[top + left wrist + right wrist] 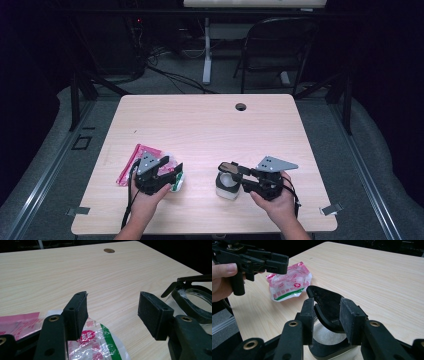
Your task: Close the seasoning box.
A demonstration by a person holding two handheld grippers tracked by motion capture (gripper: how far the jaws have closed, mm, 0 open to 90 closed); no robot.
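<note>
Hovering spread over the pink packet [150, 167] near the table's [210, 125] left, the left tool [167, 175] was nearest it; the right tool [235, 170] pinched the white container's black lid [324, 307]

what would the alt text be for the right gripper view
The right gripper has its black jaws closed on the black rim of a clear container of white granules on a light wooden table. Beyond, the left gripper hovers above a pink, white and green plastic packet.
</note>
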